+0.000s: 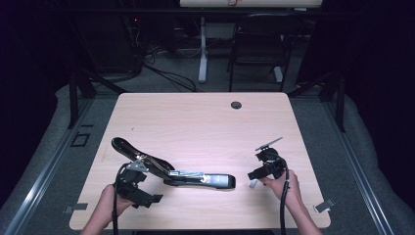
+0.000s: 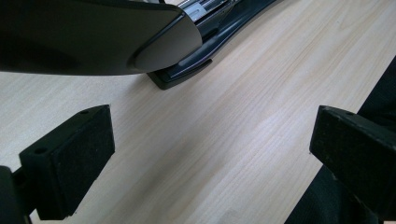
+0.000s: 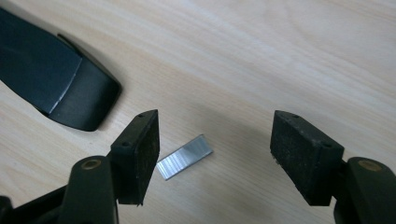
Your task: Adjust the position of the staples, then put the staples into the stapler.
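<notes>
Staples (image 3: 184, 157) between open right gripper (image 3: 215, 156) jaws

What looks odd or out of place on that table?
The stapler lies flipped wide open, its top arm swung back toward the left tongs and its metal staple track bared. A loose strip of staples lies on the table between the open right tongs, not in the stapler.
</notes>
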The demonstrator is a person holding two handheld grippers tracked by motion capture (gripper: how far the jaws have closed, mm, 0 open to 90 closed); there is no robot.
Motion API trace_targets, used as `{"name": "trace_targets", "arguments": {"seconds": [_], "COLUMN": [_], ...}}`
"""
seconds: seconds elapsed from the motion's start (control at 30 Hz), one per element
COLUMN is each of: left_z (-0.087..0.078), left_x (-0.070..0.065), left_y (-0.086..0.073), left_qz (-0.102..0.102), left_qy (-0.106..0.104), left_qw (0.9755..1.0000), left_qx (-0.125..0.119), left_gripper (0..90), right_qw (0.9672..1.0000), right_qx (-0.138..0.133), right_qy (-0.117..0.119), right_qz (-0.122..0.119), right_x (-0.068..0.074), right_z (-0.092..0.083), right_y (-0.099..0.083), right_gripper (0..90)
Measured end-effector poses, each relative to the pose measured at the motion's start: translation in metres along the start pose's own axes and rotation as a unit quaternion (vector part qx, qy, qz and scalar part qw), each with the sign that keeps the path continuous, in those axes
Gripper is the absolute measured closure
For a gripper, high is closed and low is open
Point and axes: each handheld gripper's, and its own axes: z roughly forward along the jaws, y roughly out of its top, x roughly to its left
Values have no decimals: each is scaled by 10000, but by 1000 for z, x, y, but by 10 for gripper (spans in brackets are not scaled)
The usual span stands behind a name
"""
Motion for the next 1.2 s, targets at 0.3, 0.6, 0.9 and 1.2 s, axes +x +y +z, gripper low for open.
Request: {"name": "trace_targets", "arguments": {"seconds": [0.3, 0.6, 0.9, 1.2], "left_z": [-1, -1, 1, 1], "left_x": [0, 0, -1, -1], "left_y": [-1, 0, 0, 0], "left_qz": [-14, -14, 2, -1], "left_qy": [1, -6, -16, -23], "left_qw": [10000, 10000, 10000, 10000], "left_qx": [-12, -16, 8, 20], "left_gripper": [0, 0, 1, 0], "right_qw": [9971, 9980, 9997, 9993], "right_qx": [449, 406, 193, 300], "right_qy": [-514, -490, -23, 112], "right_qz": [-323, -20, 119, 177], "right_x": [4, -10, -2, -3], "right_z": [7, -1, 6, 9], "right_y": [-2, -3, -1, -2], "right_gripper": [352, 382, 515, 654]}}
